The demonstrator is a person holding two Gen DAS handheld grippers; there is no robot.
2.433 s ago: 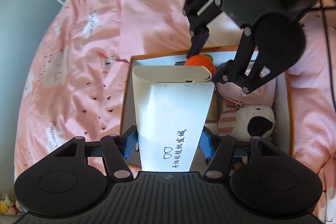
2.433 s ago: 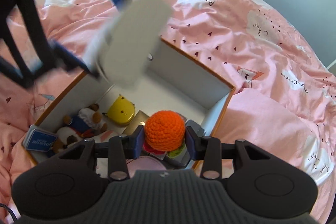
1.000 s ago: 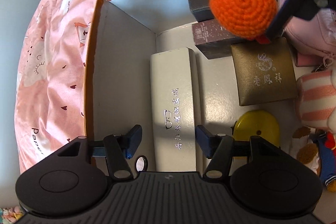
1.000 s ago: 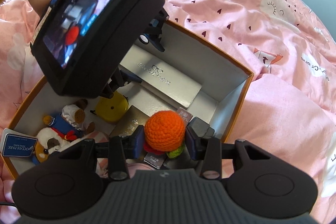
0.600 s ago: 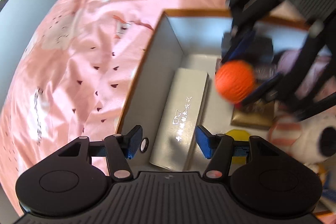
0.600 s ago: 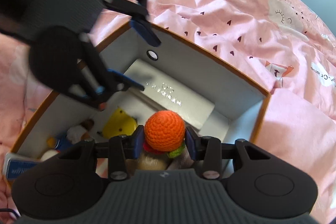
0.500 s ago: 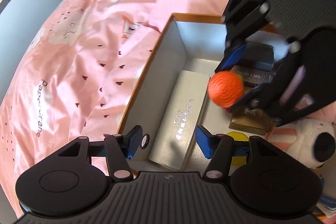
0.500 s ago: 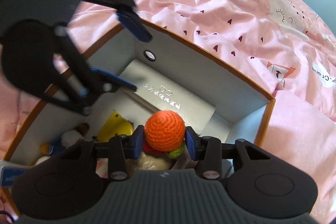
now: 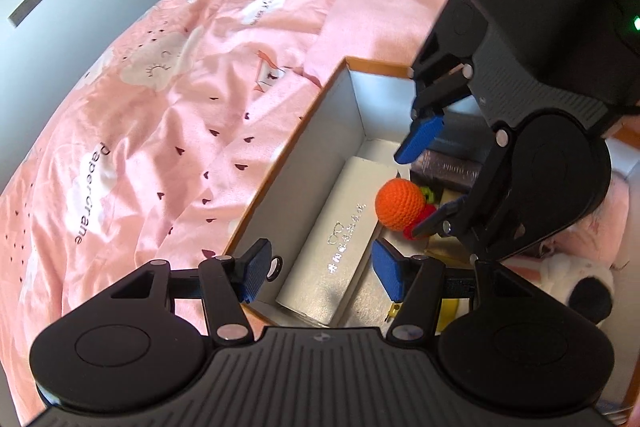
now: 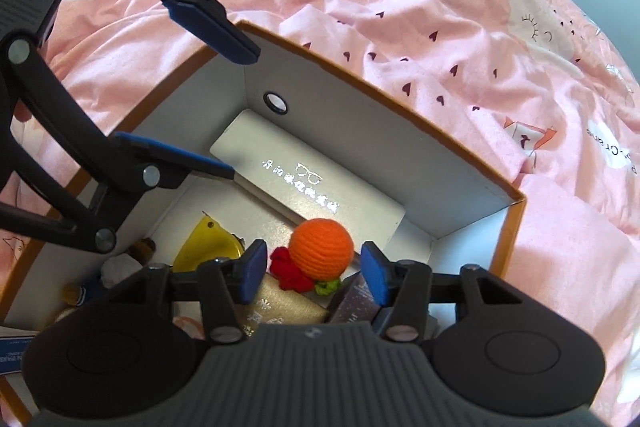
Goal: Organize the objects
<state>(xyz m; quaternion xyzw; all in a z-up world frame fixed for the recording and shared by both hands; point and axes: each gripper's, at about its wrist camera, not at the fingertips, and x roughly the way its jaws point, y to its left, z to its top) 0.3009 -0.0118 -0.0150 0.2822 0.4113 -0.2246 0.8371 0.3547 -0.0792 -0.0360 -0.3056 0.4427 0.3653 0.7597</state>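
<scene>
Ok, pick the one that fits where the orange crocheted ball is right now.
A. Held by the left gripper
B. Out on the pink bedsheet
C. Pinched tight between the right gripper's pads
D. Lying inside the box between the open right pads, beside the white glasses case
D: the orange crocheted ball lies in the box next to the white glasses case, with a gap on each side to the pads of the right gripper, whose jaws have just been opening.

My left gripper (image 9: 318, 273) hangs open above the white case (image 9: 338, 241) in the box (image 9: 276, 163), lower middle; an orange ball (image 9: 400, 203) lies beside it.
</scene>
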